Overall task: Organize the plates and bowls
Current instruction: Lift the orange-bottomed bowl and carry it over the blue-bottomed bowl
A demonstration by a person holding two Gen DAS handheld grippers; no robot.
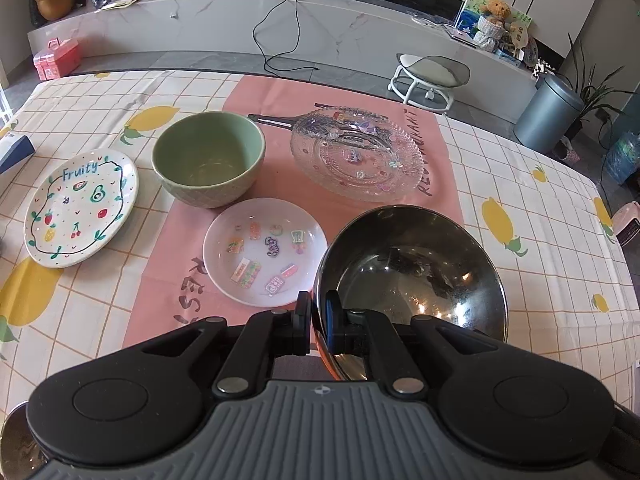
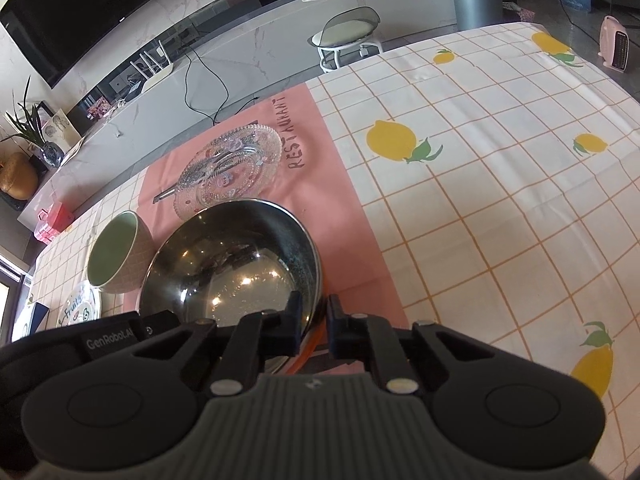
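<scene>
A steel bowl (image 1: pixel 416 276) is held tilted above the pink mat. My left gripper (image 1: pixel 318 312) is shut on its near rim. My right gripper (image 2: pixel 314 316) is shut on the rim of the same steel bowl (image 2: pixel 236 268). A green bowl (image 1: pixel 208 158) stands upright on the mat and shows in the right wrist view (image 2: pixel 116 254). A small pink plate (image 1: pixel 264 250) lies in front of it. A clear glass plate (image 1: pixel 356 154) lies at the back, also in the right wrist view (image 2: pixel 230 168). A white "Fruity" plate (image 1: pixel 80 206) lies at the left.
The table has a lemon-print cloth (image 2: pixel 480 200) and a pink mat (image 1: pixel 160 280). A blue-and-white box (image 1: pixel 14 152) sits at the left edge. Beyond the far table edge stand a white stool (image 1: pixel 428 76) and a grey bin (image 1: pixel 548 112).
</scene>
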